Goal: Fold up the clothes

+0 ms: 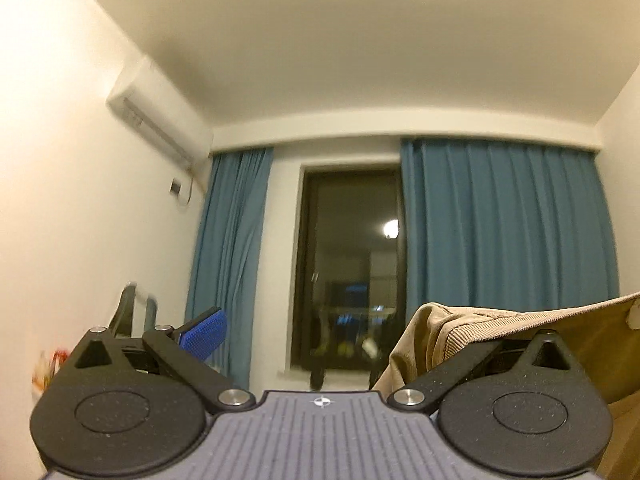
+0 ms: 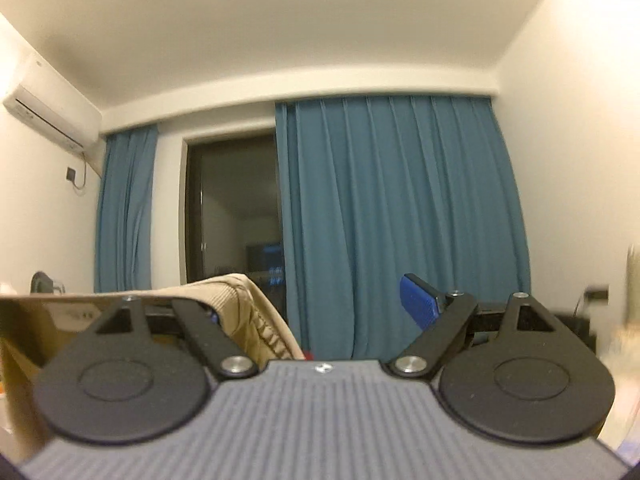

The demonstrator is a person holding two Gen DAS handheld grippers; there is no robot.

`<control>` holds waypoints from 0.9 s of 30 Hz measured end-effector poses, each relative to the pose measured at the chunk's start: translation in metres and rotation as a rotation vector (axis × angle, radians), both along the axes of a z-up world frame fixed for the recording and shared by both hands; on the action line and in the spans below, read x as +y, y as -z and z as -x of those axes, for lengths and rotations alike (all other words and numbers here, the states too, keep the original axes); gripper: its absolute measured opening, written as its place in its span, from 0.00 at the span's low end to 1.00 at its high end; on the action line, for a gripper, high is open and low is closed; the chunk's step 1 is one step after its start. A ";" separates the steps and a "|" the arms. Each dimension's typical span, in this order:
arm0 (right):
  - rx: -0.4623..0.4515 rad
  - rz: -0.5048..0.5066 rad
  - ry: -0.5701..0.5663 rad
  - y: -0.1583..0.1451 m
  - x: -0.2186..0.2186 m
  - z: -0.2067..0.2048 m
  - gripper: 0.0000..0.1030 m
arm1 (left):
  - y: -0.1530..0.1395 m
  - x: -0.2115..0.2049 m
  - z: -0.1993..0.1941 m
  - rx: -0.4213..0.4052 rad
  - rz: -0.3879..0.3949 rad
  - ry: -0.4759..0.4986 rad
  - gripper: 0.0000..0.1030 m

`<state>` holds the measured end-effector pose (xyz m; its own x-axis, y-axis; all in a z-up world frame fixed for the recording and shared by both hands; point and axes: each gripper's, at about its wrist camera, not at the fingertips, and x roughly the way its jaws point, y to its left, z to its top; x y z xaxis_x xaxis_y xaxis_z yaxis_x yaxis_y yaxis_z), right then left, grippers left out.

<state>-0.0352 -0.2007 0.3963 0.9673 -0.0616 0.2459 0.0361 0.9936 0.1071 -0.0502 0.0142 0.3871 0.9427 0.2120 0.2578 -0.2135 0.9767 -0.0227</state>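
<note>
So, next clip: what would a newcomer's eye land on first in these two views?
Probably the tan garment, stretched as a taut band between the two wrist views: it drapes over the inner finger of each claw, low in frame. Behind it, teal curtains flank a dark window straight ahead. A white air conditioner sits high on the left wall.

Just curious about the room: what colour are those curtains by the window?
The curtains are a plain teal blue, with no pattern. The right wrist view shows them best.
</note>
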 end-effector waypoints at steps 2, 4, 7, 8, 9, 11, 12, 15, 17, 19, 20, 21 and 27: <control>-0.019 -0.010 -0.013 -0.027 -0.004 0.019 0.82 | -0.036 -0.001 0.014 -0.006 0.016 0.024 1.00; -0.018 -0.024 -0.022 -0.046 -0.009 0.034 0.82 | -0.067 -0.004 0.025 -0.001 0.026 0.048 1.00; 0.004 -0.026 -0.034 -0.061 -0.013 0.045 0.82 | -0.093 -0.007 0.028 0.027 0.042 0.068 1.00; 0.018 -0.023 -0.033 -0.059 -0.014 0.046 0.82 | -0.094 -0.007 0.025 0.046 0.047 0.077 1.00; 0.032 -0.020 -0.031 -0.058 -0.015 0.046 0.82 | -0.093 -0.007 0.021 0.067 0.049 0.086 1.00; 0.082 -0.021 -0.035 -0.044 -0.017 0.037 0.82 | -0.081 -0.004 0.001 0.129 0.050 0.097 1.00; 0.107 -0.023 -0.038 -0.035 -0.017 0.032 0.82 | -0.074 -0.003 -0.010 0.162 0.049 0.102 1.00; 0.188 -0.002 -0.031 0.000 -0.018 -0.005 0.82 | -0.036 0.002 -0.056 0.245 0.061 0.108 1.00; 0.238 0.001 -0.027 0.023 -0.018 -0.035 0.82 | -0.009 0.005 -0.088 0.299 0.070 0.112 1.00; 0.279 0.006 -0.021 0.044 -0.019 -0.067 0.82 | 0.017 0.007 -0.121 0.345 0.078 0.113 1.00; 0.294 0.010 -0.016 0.054 -0.020 -0.084 0.82 | 0.030 0.006 -0.140 0.358 0.082 0.108 1.00; 0.308 0.013 -0.002 0.065 -0.021 -0.106 0.82 | 0.042 0.005 -0.161 0.369 0.085 0.102 1.00; 0.396 0.014 0.075 0.150 -0.038 -0.252 0.82 | 0.133 -0.017 -0.313 0.447 0.082 0.042 1.00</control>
<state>0.2165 -0.2382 0.2462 0.9804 -0.1347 -0.1435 0.1440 0.9880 0.0566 0.2625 -0.0023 0.2539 0.9658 0.1739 -0.1923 -0.1800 0.9836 -0.0145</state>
